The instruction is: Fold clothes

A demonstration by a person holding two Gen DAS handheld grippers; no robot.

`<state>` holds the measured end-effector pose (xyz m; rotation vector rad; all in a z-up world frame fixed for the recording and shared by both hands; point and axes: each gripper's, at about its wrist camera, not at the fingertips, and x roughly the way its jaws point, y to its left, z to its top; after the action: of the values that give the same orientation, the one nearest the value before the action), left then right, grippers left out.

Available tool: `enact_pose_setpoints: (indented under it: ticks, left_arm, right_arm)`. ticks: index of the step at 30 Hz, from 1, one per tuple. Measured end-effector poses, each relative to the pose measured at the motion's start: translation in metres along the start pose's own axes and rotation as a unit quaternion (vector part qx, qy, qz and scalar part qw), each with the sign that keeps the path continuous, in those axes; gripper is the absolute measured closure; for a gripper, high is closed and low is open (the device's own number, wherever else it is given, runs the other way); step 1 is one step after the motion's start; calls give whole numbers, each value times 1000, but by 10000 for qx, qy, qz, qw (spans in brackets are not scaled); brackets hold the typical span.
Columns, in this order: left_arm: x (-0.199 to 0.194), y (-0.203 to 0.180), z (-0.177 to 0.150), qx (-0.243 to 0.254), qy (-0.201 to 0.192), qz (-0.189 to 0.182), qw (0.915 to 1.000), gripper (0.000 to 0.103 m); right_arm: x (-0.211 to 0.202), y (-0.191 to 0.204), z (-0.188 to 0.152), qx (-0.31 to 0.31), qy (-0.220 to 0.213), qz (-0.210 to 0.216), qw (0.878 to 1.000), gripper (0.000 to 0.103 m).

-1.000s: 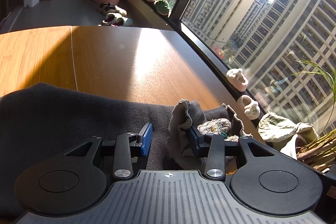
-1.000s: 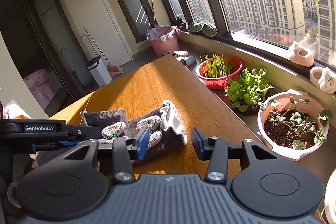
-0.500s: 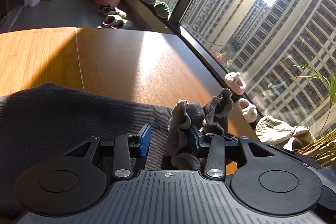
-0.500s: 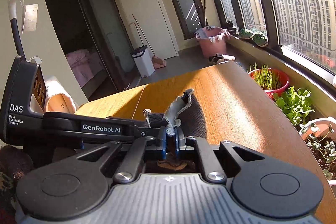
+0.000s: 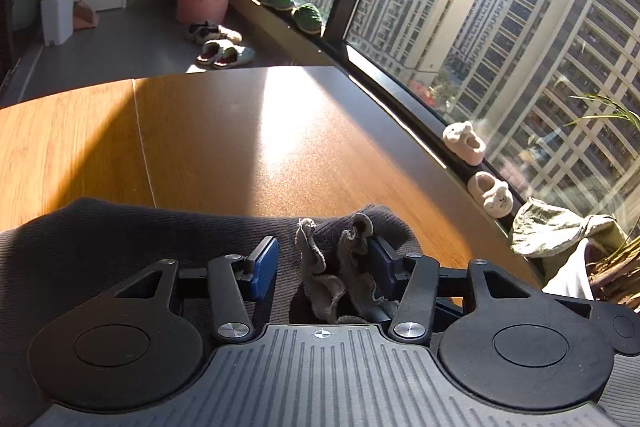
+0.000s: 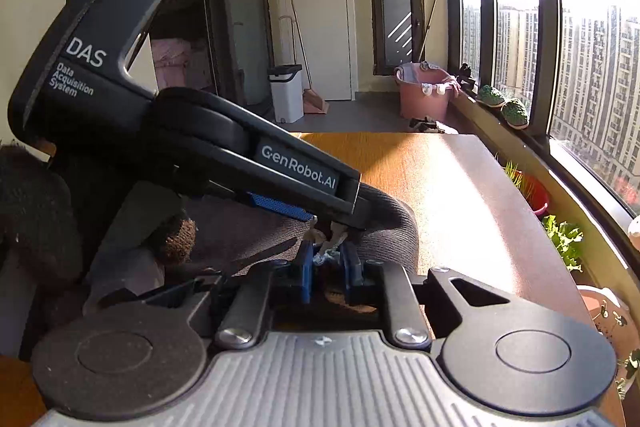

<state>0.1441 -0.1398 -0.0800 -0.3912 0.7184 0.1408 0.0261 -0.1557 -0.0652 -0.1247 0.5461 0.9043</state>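
A dark grey knitted garment [image 5: 120, 243] lies on the wooden table [image 5: 248, 139]. A frayed lighter grey cuff [image 5: 340, 267] stands up between the fingers of my left gripper [image 5: 324, 263], which is open; the cuff leans against the right pad [image 5: 380, 263]. In the right wrist view my right gripper [image 6: 326, 265] is shut on a pale bit of the cuff [image 6: 326, 251]. The left gripper's body [image 6: 240, 155] crosses just above it, and the grey garment [image 6: 384, 235] bulges behind.
The table's right edge runs along a window sill with slippers [image 5: 464, 143] and green shoes [image 5: 308, 15]. Potted plants [image 6: 564, 239] and a red bowl [image 6: 532, 191] stand beside the table. A pink tub [image 6: 424, 95] and white bin [image 6: 286, 95] stand on the floor behind.
My right gripper closed on the cuff edge and moved in under the left gripper. The cuff now stands more upright between the left fingers, which stayed open.
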Motion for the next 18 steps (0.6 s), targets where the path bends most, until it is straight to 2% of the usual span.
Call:
enact_pose_setpoints:
  ticks: [1,2,3,5,10,12,15,18]
  left_arm:
    - [2,3,-3,-15,-26,-9,10000,46]
    - [1,4,-3,-18,-37,-13,10000,46]
    - [1,5,-3,-20,-47,-17,10000,46]
    - [2,5,-3,1,-59,-8,10000,46]
    - [1,5,-5,-48,-62,-4,10000,45]
    - [1,7,-6,-81,-62,-9,9999,45]
    - [-1,8,-6,-124,-94,63,9999,46]
    - [-4,11,-5,-216,-88,-25,9997,46]
  right_arm:
    - [-6,-6,0,143,-25,119,9998,83]
    - [-13,-12,-1,322,-64,216,9992,76]
    - [-20,-20,-2,553,-117,266,9980,64]
    - [-27,-39,-6,1136,-216,240,9930,52]
    - [-2,-72,-18,2519,20,105,9677,52]
    - [9,-72,-20,2717,46,277,9620,54]
    - [17,-61,-17,2419,138,301,9697,67]
    - [18,-55,-7,1814,154,164,9832,73]
